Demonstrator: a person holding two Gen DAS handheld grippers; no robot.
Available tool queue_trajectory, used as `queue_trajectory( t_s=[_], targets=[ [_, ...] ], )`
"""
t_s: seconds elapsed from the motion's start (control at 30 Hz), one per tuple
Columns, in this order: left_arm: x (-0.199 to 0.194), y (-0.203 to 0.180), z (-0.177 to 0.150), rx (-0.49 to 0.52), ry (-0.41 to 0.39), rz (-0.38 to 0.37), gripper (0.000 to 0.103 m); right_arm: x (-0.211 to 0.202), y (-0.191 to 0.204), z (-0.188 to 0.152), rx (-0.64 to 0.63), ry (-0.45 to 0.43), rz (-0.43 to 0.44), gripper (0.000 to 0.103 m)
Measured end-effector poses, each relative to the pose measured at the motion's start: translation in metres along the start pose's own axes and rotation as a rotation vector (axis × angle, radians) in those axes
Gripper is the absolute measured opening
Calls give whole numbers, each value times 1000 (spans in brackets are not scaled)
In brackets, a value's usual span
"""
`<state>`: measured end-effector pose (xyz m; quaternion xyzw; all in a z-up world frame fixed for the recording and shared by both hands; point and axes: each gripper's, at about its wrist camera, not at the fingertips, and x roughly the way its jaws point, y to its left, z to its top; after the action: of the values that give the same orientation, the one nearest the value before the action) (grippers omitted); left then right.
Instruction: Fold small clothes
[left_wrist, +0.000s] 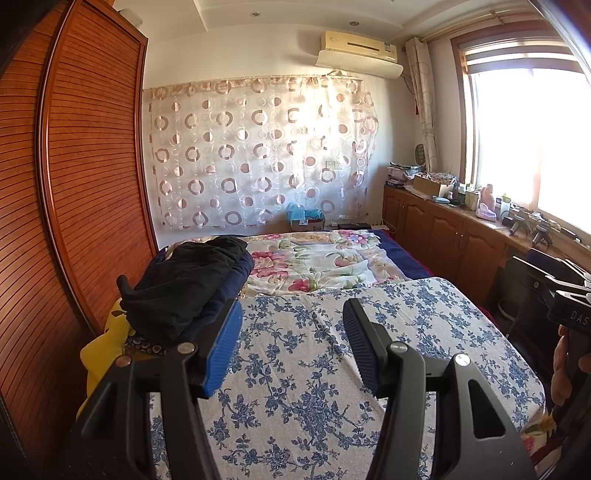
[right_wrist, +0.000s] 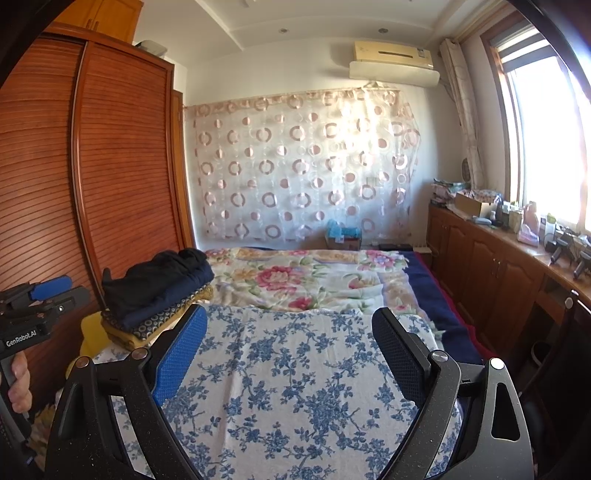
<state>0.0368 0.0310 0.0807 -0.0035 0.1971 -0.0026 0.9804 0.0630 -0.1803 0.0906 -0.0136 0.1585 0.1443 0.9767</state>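
Note:
A stack of folded clothes (left_wrist: 184, 284) (right_wrist: 159, 291) lies at the bed's left edge: a black piece on top, navy below it, then a ring-patterned piece and a mustard one. A blue-flowered cloth (left_wrist: 295, 387) (right_wrist: 295, 387) is spread flat over the near part of the bed. My left gripper (left_wrist: 291, 332) hovers above this cloth, just right of the stack, open with nothing between its pads. My right gripper (right_wrist: 290, 350) hangs over the same cloth, wide open and holding nothing. Neither touches any fabric.
A slatted wooden wardrobe (left_wrist: 74, 184) stands close along the left. A pink-flowered quilt (left_wrist: 314, 258) covers the far part of the bed. Wooden cabinets (right_wrist: 498, 273) with clutter on top line the right wall under the window. A hand (right_wrist: 18, 380) grips the left handle.

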Motion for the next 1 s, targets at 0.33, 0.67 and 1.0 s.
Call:
queue_trajectory(
  t_s=[0.33, 0.67, 1.0],
  targets=[
    [-2, 2, 1, 2, -3, 2, 56, 1, 1, 0, 1, 1, -1, 93],
    [-3, 2, 1, 1, -5, 0, 56, 2, -1, 0, 2, 3, -10, 93],
    [-3, 2, 0, 1, -6, 0, 56, 2, -4, 0, 1, 2, -11, 93]
  ],
)
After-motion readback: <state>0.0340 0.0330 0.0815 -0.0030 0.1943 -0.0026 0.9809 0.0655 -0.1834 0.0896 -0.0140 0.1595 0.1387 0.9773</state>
